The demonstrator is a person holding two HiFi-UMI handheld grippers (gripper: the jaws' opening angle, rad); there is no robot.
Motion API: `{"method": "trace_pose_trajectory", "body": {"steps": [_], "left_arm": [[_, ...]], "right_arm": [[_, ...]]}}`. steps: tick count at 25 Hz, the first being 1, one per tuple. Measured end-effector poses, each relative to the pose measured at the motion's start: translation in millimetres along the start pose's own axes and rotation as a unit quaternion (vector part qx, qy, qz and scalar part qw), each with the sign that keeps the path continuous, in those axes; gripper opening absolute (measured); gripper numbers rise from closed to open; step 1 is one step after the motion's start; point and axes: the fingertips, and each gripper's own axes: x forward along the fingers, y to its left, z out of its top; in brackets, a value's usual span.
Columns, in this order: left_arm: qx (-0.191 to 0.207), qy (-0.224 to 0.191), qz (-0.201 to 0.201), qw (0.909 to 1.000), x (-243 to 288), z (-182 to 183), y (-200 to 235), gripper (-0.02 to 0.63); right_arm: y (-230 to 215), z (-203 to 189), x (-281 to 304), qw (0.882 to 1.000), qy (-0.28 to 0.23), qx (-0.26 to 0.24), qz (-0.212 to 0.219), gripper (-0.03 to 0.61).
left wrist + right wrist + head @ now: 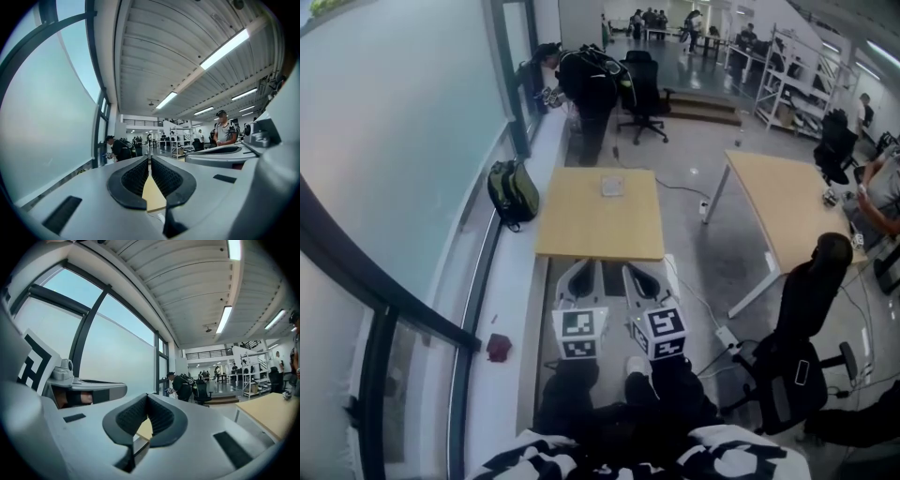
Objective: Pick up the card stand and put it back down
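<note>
In the head view the card stand [612,186] is a small pale, see-through piece on the far half of a light wooden table [581,225]. Both grippers are held side by side just short of the table's near edge, pointing level toward it. My left gripper [581,266] has its jaws together with nothing between them, and its own view shows the black pads [136,176] meeting at the tip [149,160] over a strip of the tabletop. My right gripper [638,271] is likewise shut and empty [147,396]. The stand is hidden in both gripper views.
A second wooden table [778,202] stands to the right, with a black office chair [797,347] in front of it. A green-black backpack [513,192] leans by the window sill at left. A person [586,84] and another chair [642,94] are beyond the table. A power strip [727,337] lies on the floor.
</note>
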Motion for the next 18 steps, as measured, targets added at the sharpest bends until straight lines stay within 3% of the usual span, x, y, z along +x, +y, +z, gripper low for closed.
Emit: {"method": "trace_pose_trajectory", "body": {"steps": [10,18], "left_arm": [[0.016,-0.018,0.019,0.9995,141.3,31.4,0.4,0.021],[0.020,0.001,0.066,0.9976,197.0,26.7,22.9,0.021]], "right_arm": [[-100.6,43.2,100.4,0.999,-0.033,-0.011,0.039,0.018],[-153.1,31.7,157.9,0.997,-0.015,0.017,0.069,0.018]]}}
